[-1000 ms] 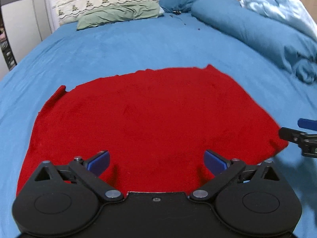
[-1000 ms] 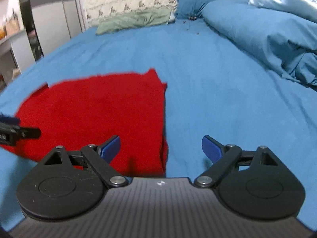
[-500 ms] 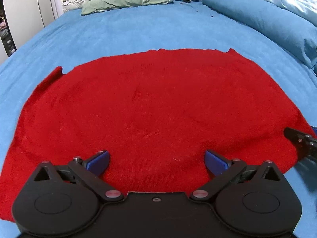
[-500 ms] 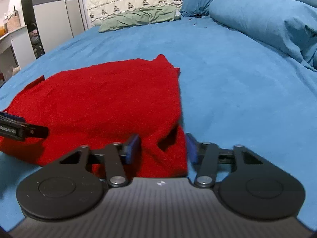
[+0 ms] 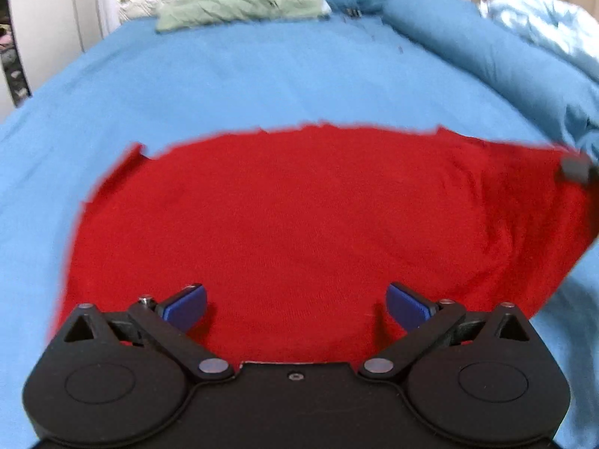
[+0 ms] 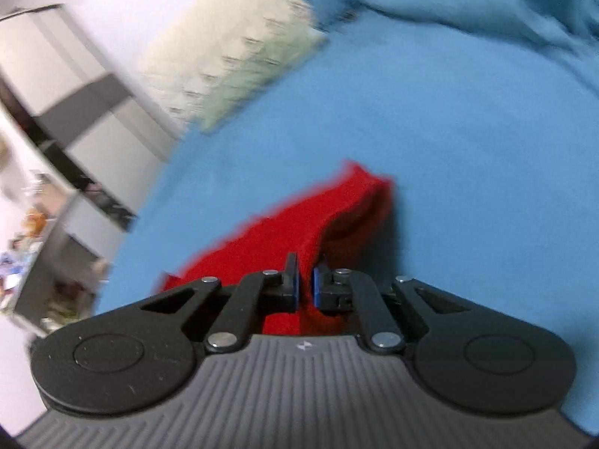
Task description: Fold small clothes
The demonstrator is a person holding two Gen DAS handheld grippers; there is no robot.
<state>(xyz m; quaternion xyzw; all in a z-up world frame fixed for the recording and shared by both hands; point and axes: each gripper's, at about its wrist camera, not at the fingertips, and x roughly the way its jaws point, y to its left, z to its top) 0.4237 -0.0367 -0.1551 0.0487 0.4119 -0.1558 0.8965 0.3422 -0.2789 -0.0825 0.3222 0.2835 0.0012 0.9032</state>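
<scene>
While the right gripper (image 6: 305, 286) is clenching a pinch of the red garment (image 5: 299, 224) between its blue pads (image 6: 295, 284), that side is rising off the blue bedsheet (image 5: 262, 82), likely so it can be carried across as the fold. Nearer the body, the left gripper (image 5: 295, 301) is hanging released over the garment's near edge, jaws wide apart, gripping nothing; probably it is waiting to pin or catch the cloth. The garment is lying spread on the bed, its far right corner lifted. Beyond it, a green pillow (image 5: 239, 7) is resting at the headboard. Half a second ago the right jaws were only closing around flat cloth; now they are shut, tilted and lifting.
</scene>
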